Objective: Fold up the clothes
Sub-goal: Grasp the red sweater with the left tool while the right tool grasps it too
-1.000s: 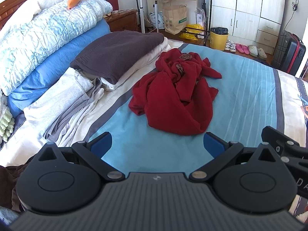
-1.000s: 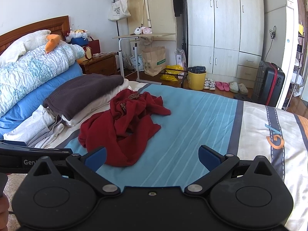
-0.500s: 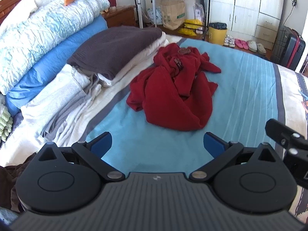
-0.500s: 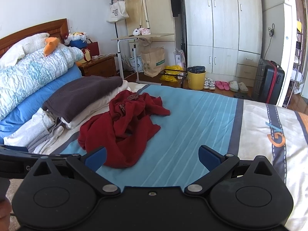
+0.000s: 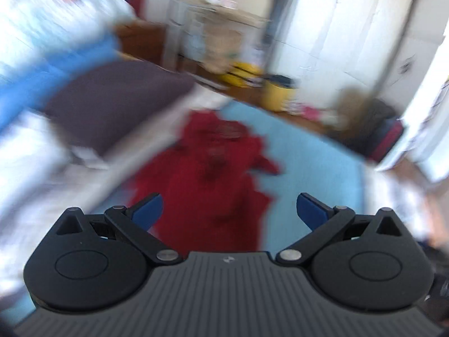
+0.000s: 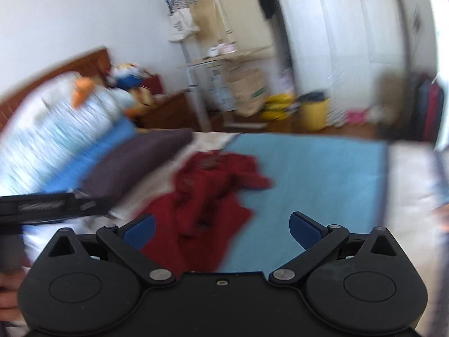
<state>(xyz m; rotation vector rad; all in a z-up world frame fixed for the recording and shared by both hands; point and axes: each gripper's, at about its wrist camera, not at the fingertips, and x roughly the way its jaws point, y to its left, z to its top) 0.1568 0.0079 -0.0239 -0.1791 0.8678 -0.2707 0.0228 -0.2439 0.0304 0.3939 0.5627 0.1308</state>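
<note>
Red garment (image 5: 213, 174) — crumpled in a heap on the blue sheet (image 6: 314, 168) of the bed, just ahead of both my grippers, touched by neither. Left gripper (image 5: 228, 209) — jaws wide open, empty. Right gripper (image 6: 221, 229) — jaws wide open, empty. Dark folded cloth (image 6: 134, 163) lies left of the heap. Both my views are blurred.

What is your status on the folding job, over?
Left gripper open, empty; right gripper open, empty. Red garment crumpled on the blue bedspread, not yet gripped. Nothing between fingers and garment; views blurred.
</note>
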